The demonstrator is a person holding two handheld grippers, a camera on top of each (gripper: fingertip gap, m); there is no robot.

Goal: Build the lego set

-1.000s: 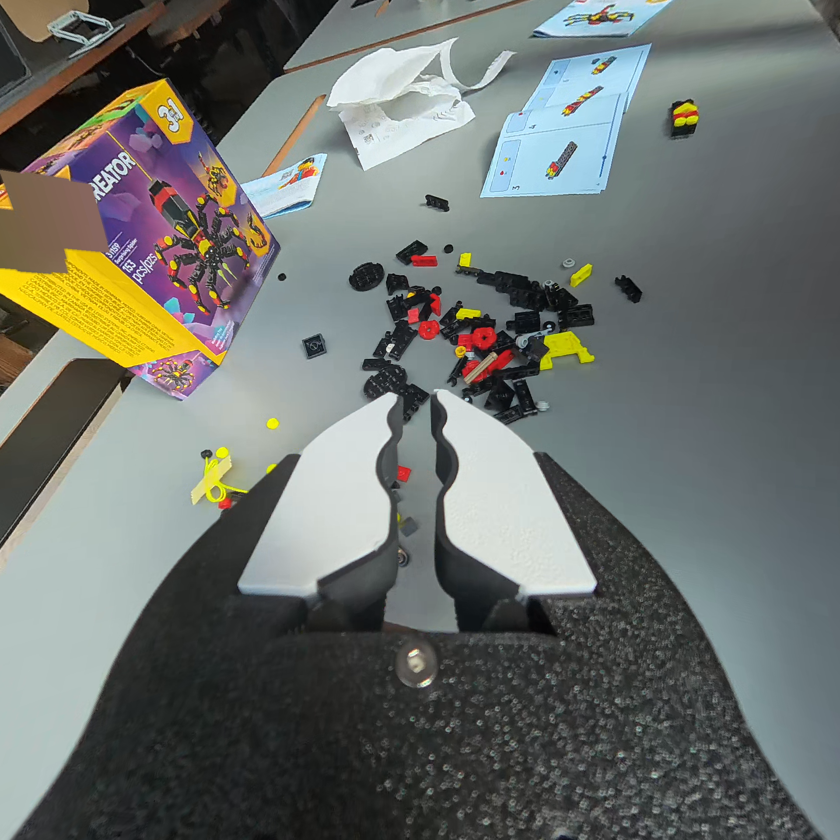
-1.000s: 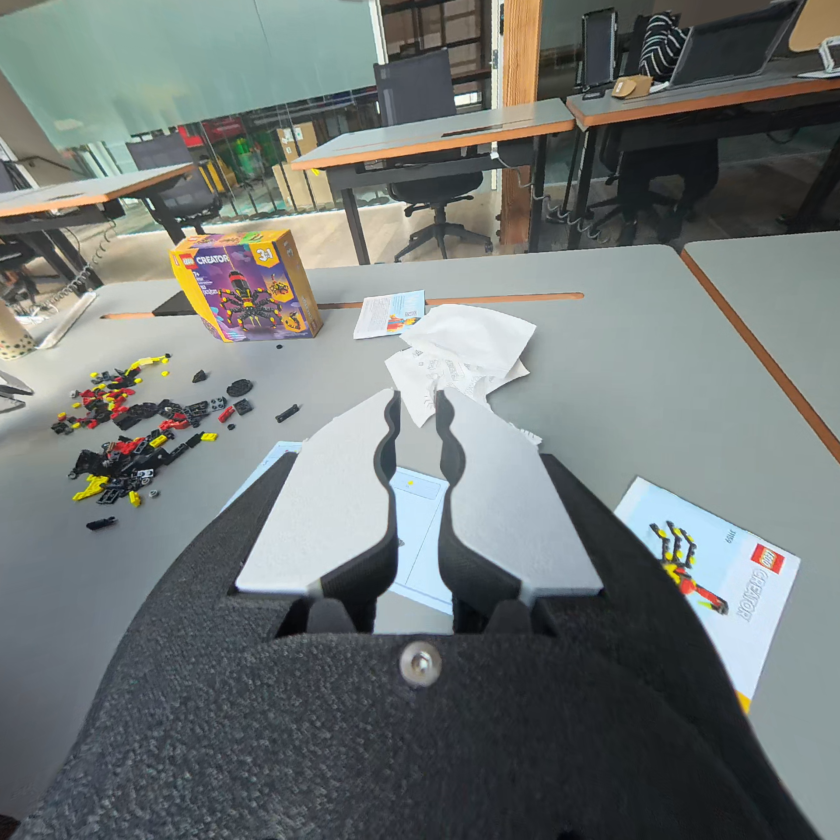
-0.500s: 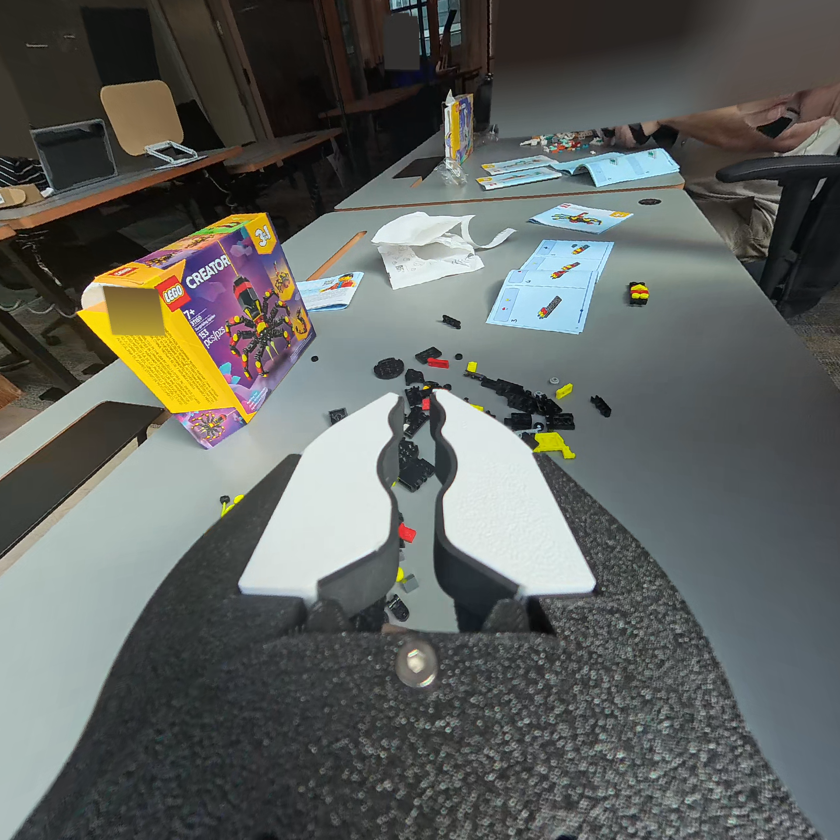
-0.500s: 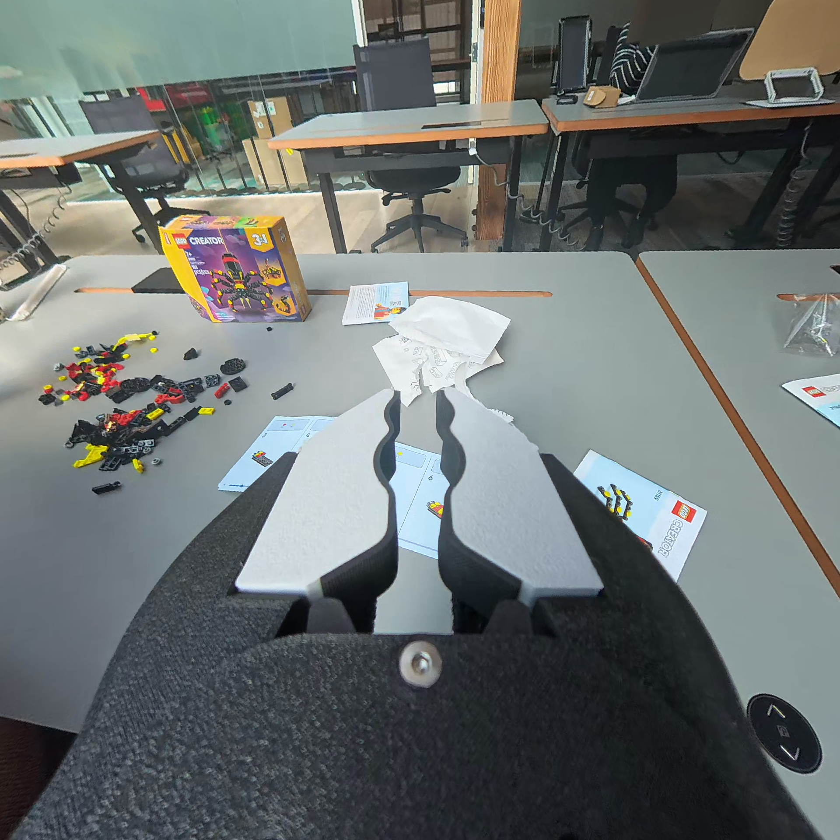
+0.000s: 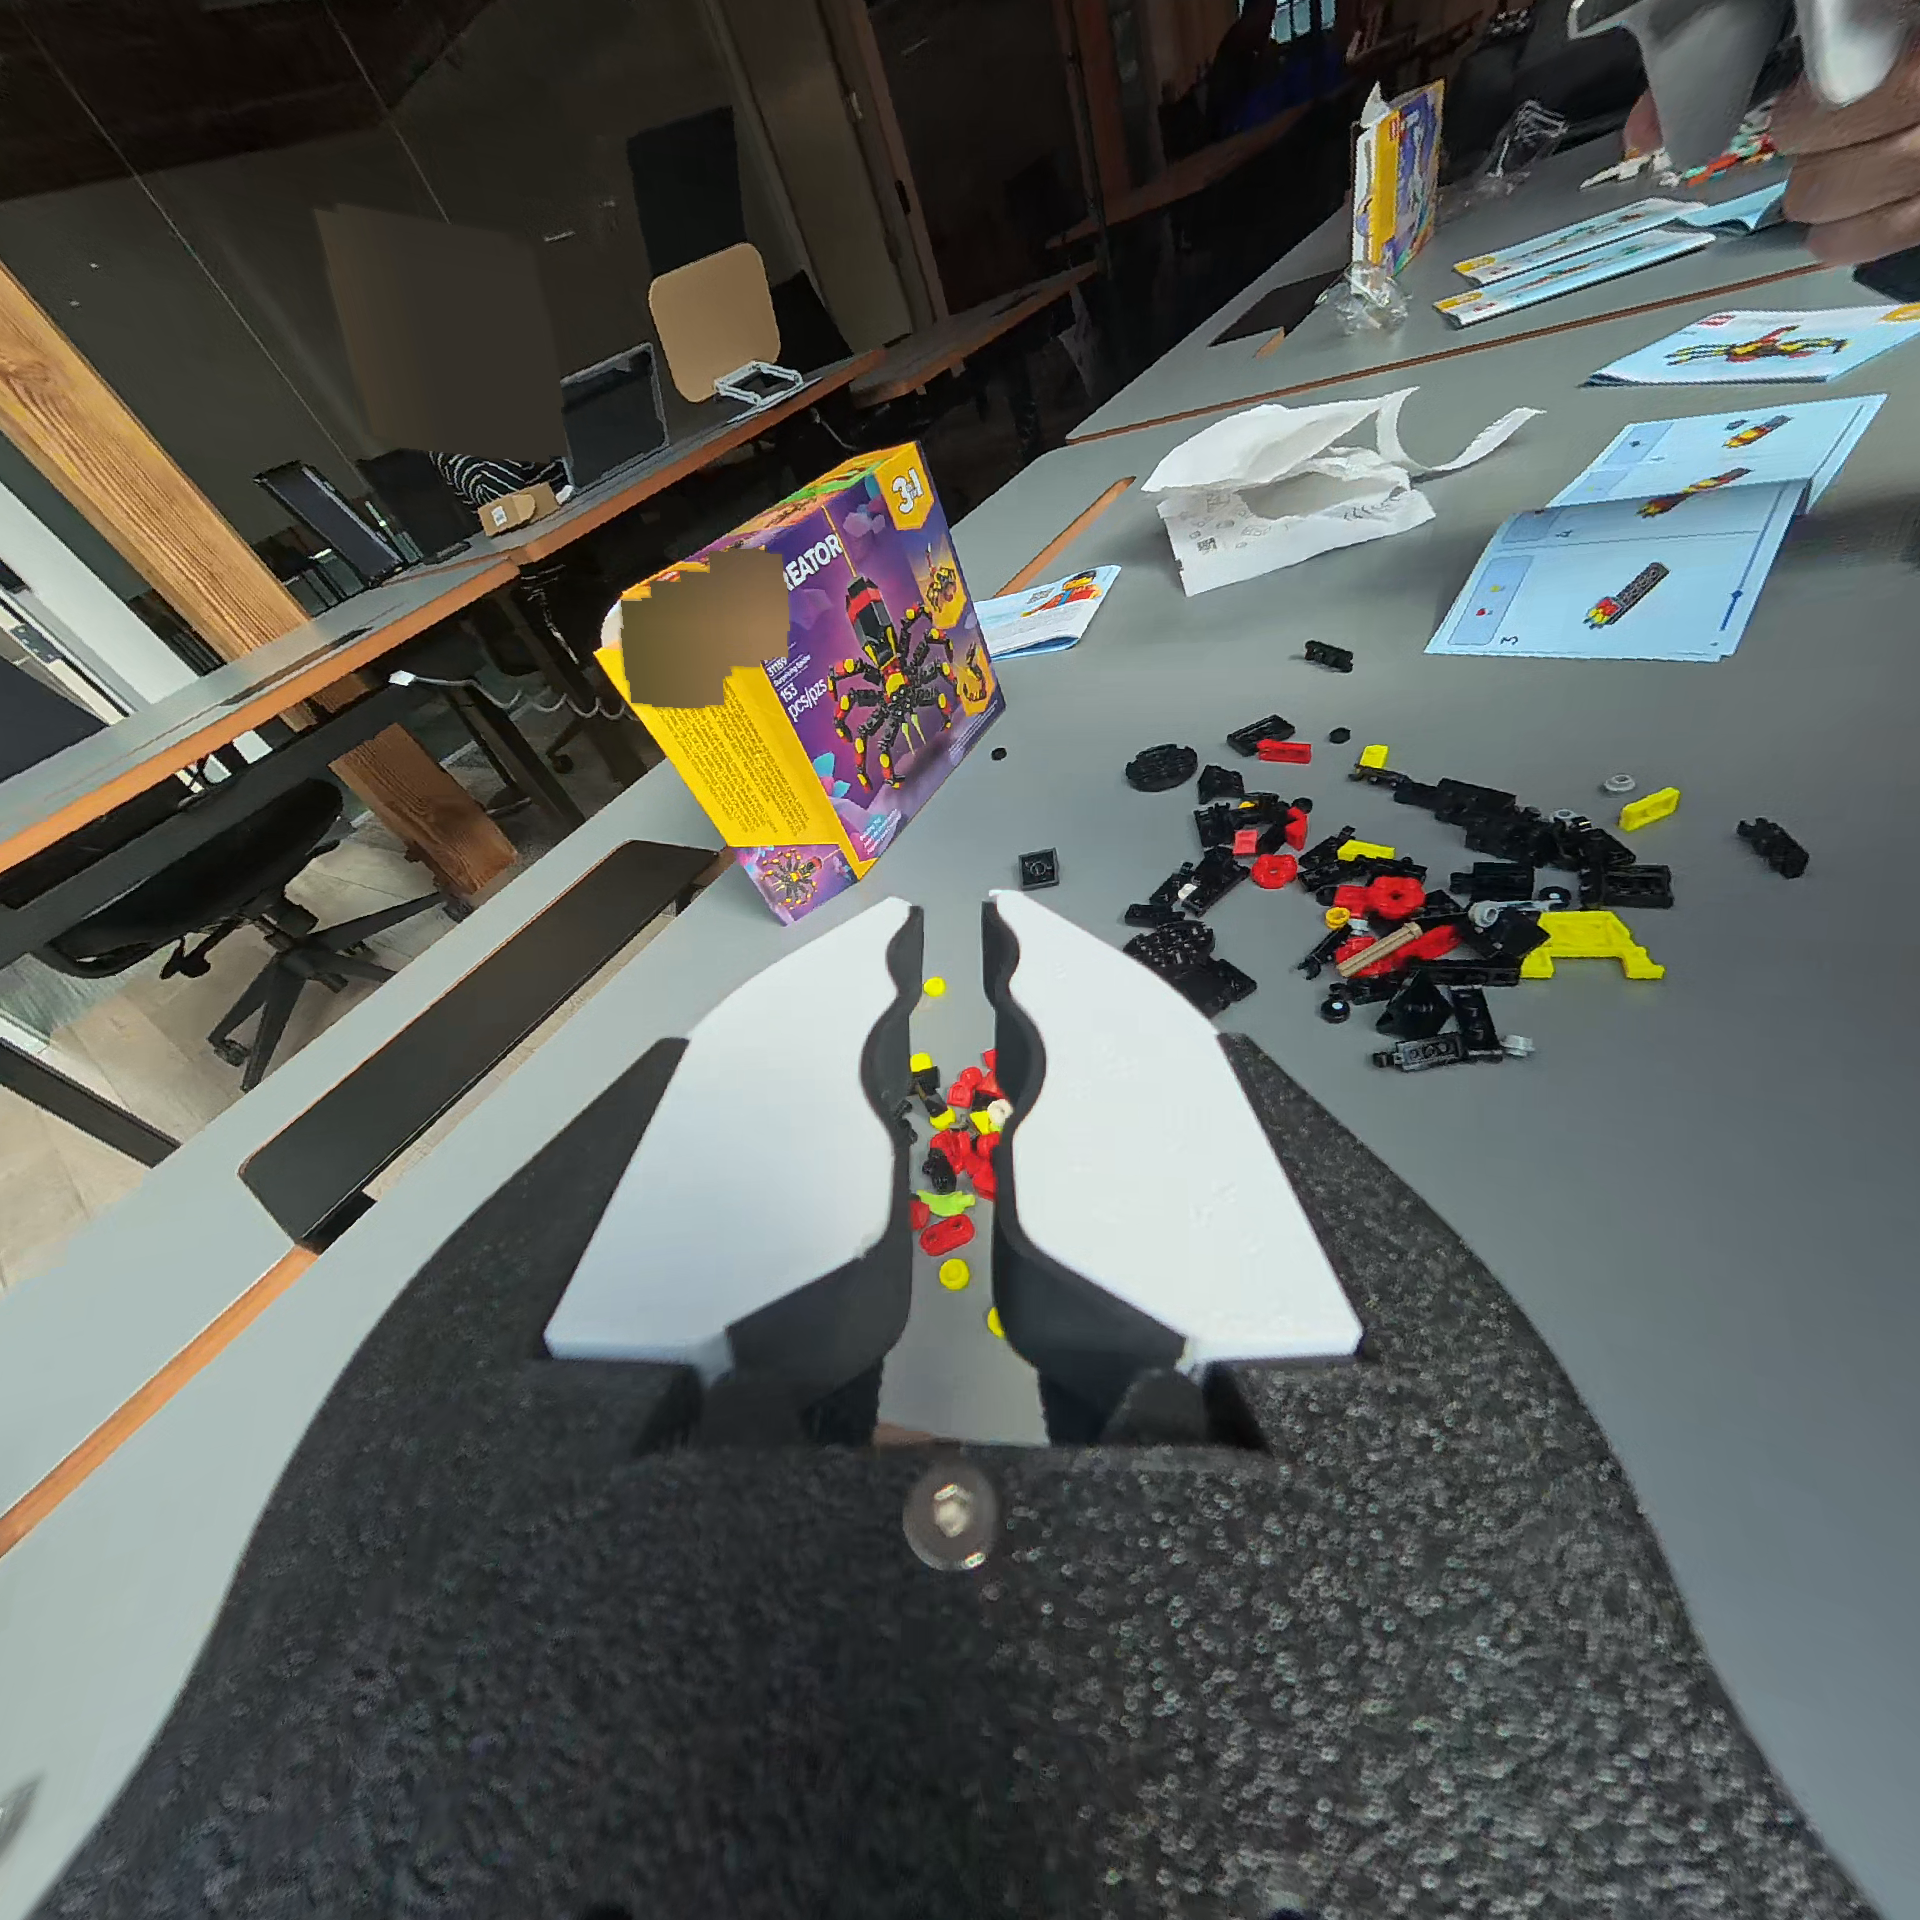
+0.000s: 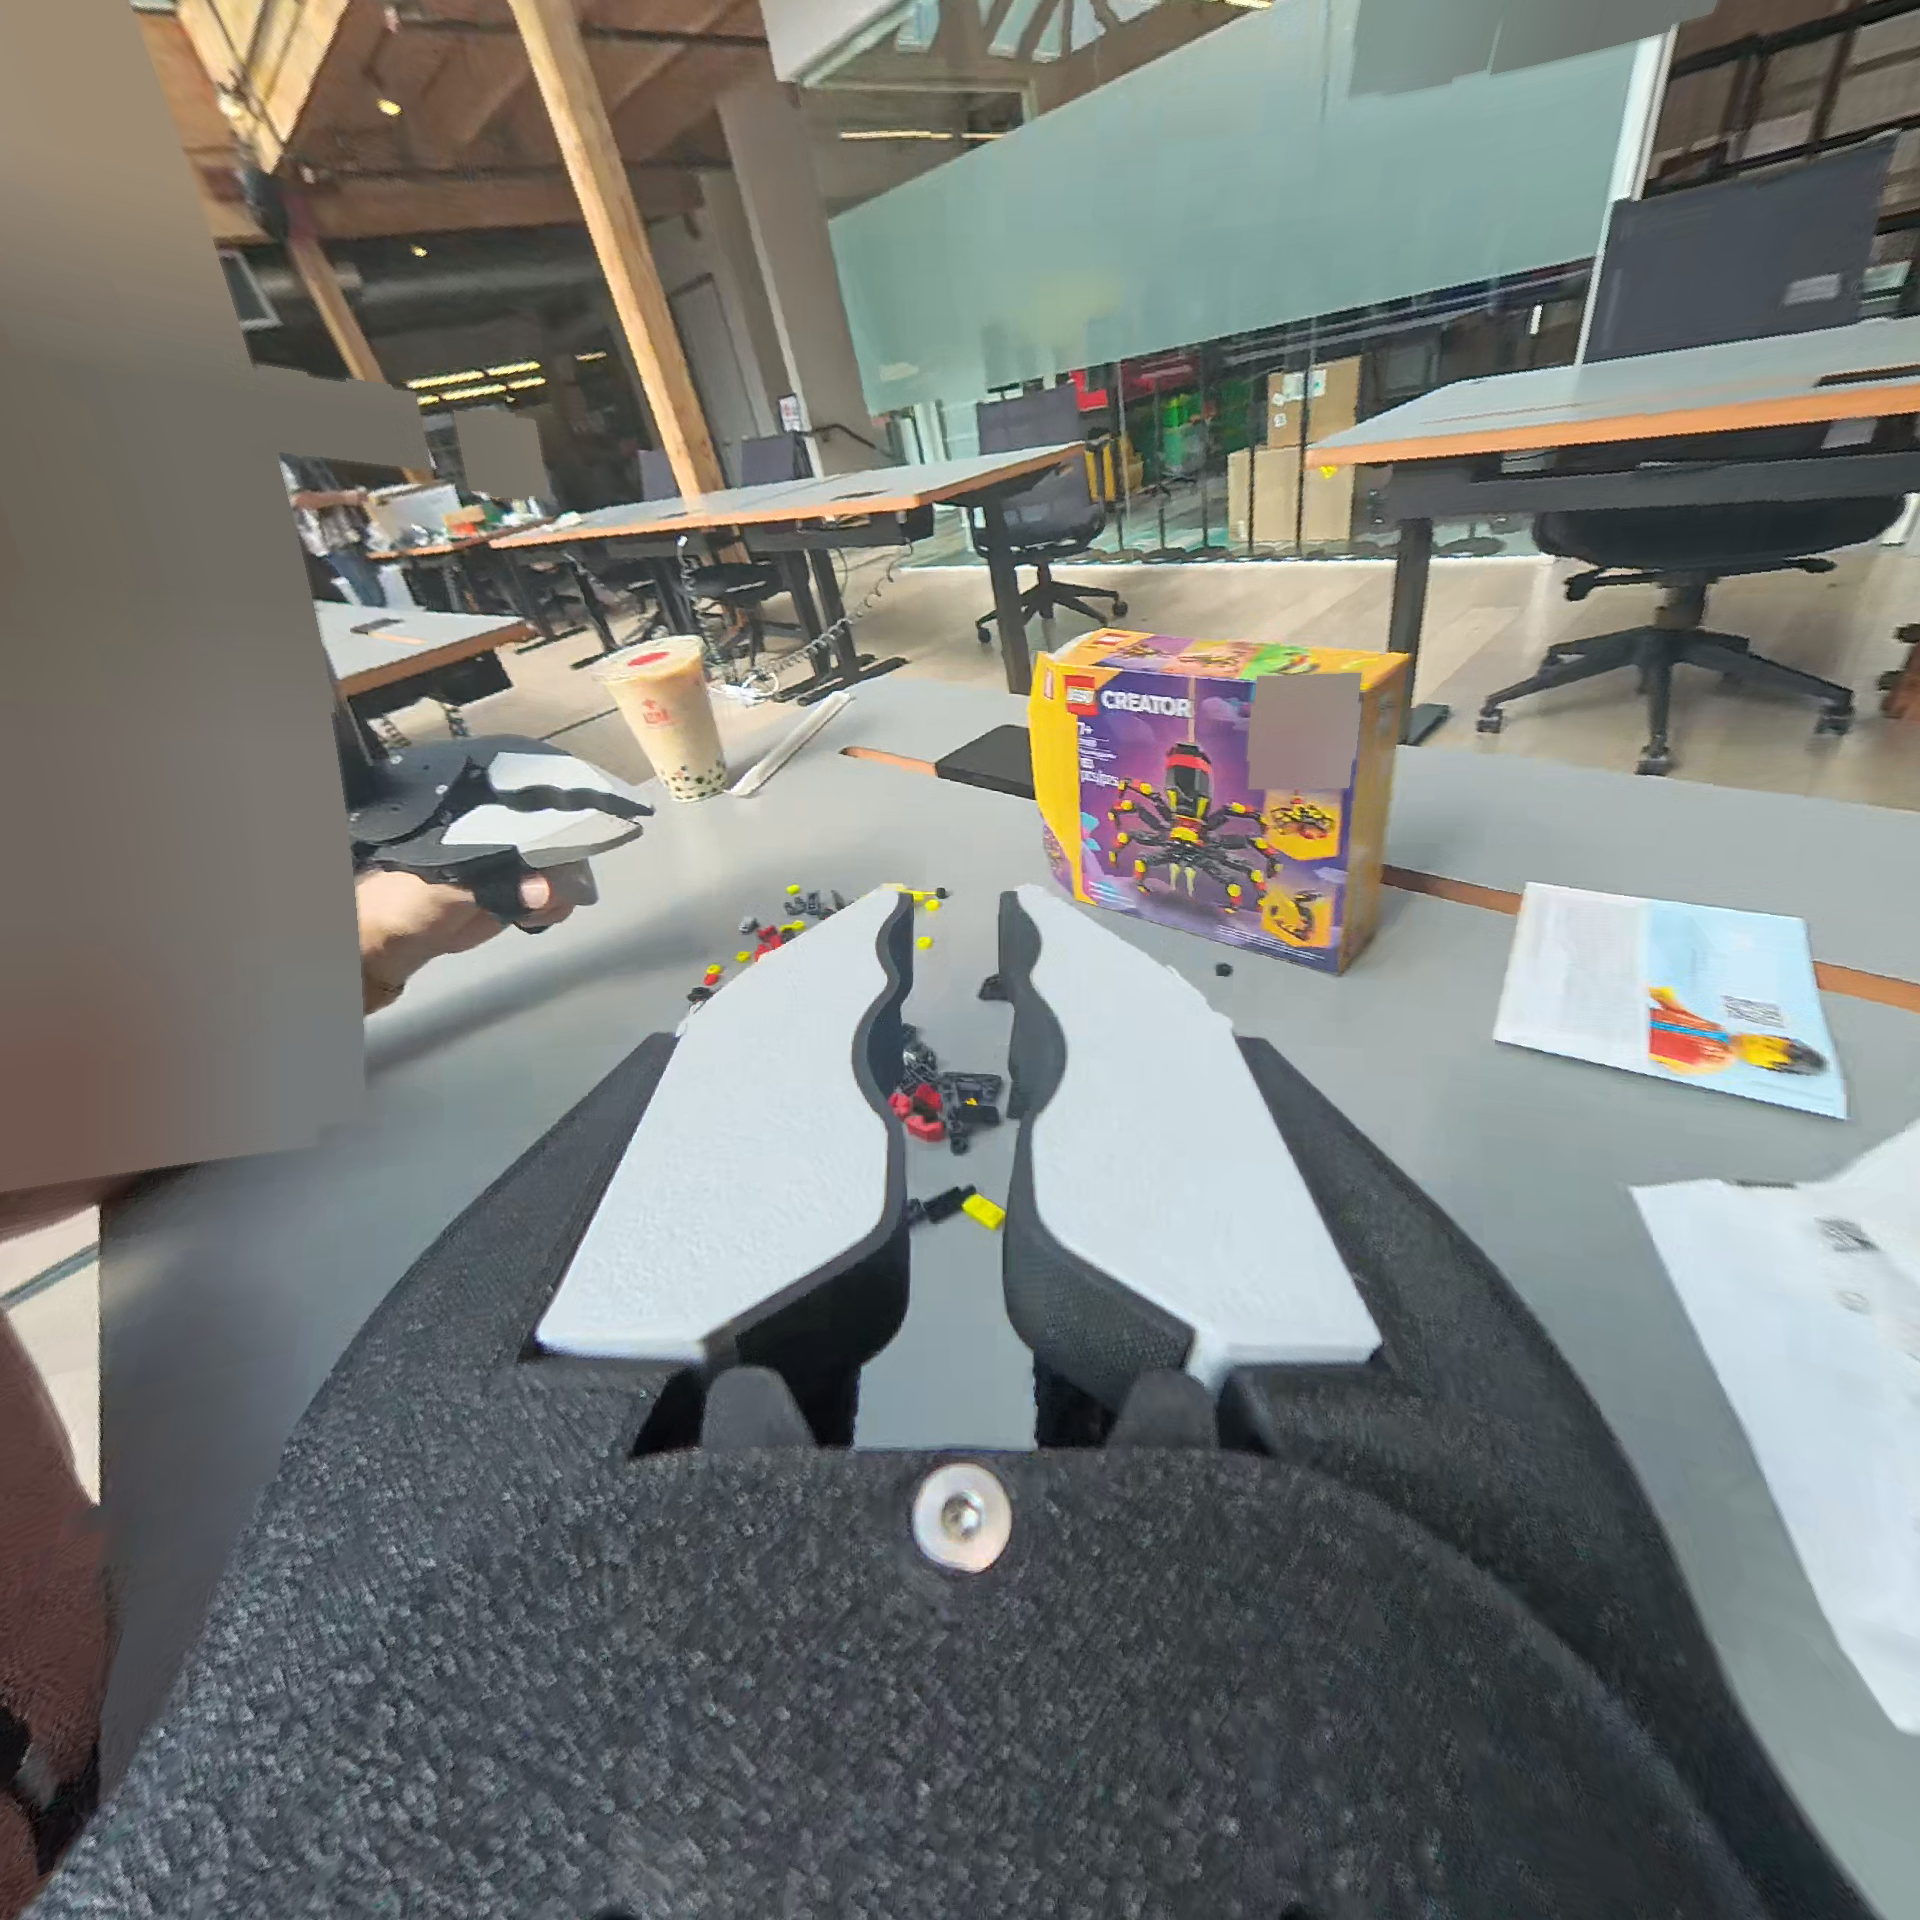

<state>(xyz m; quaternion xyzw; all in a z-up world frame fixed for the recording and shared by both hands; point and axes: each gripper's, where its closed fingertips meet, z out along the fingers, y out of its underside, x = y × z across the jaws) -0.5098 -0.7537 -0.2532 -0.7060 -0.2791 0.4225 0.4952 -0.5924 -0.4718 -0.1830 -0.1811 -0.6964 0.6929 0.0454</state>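
Loose black, red and yellow lego pieces (image 5: 1403,894) lie in a heap on the grey table (image 5: 1558,1247). A smaller scatter of pieces (image 5: 956,1132) shows through the slit of my left gripper (image 5: 951,914), which hovers over it, shut and empty. My right gripper (image 6: 956,899) is also shut and empty, above several pieces (image 6: 940,1101). It points at the purple and yellow set box (image 6: 1216,800). The box also shows in the left wrist view (image 5: 831,675). The left gripper (image 6: 623,816) shows in the right wrist view, held in a hand. An open blue instruction booklet (image 5: 1631,551) lies beyond the heap.
A torn white paper bag (image 5: 1288,488) and a small leaflet (image 6: 1673,997) lie near the box. A drink cup (image 6: 670,717) stands at the far left. A black cable slot (image 5: 468,1039) runs along the table's left edge. Other desks and chairs stand behind. My hands' fingertips stand some 30 cm from each other.
The right view has swung left, from the booklets to the box and the pieces. The left view has shifted left over the smaller scatter. Both jaws have kept the same narrow slit.
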